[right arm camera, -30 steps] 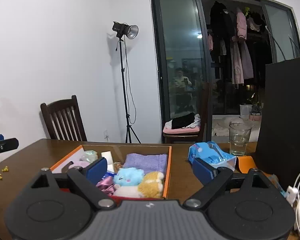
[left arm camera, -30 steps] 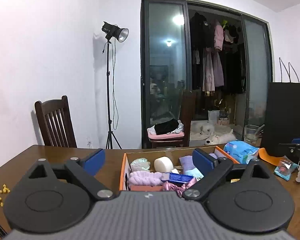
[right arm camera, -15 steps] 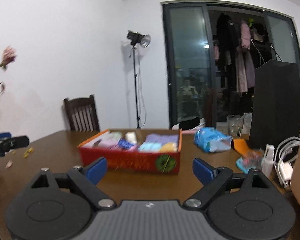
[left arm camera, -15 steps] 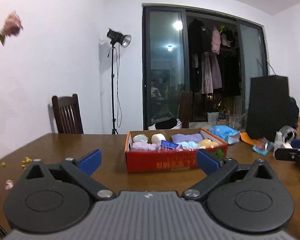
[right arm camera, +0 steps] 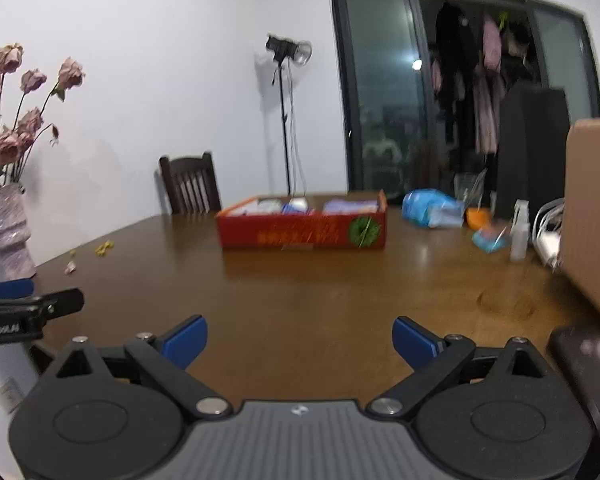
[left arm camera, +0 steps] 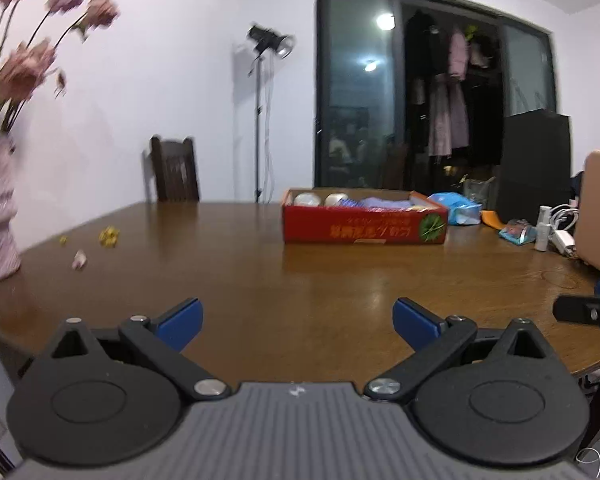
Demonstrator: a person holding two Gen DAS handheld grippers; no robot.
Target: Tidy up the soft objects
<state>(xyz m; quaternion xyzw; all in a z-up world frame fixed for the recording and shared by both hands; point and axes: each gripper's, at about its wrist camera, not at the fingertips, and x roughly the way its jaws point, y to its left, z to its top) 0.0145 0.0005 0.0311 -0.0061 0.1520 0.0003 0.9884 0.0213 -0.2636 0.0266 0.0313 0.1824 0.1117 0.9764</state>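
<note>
The left gripper stands with its blue-padded jaws spread wide and nothing between them. The right gripper is empty too, its jaws opening the last bit. Both hover low over the near edge of the brown wooden table, well apart from the work.

Straight ahead of both tongs, far across the bare tabletop, sits the shallow red cardboard box. Soft things in white, purple and blue lie packed side by side inside it, though blur hides what each one is. No loose soft item shows on the table between the tongs and the box.

Judging from that, the sorting looks finished or nearly so. The blue plastic packet just right of the box may not belong to the task.
</note>
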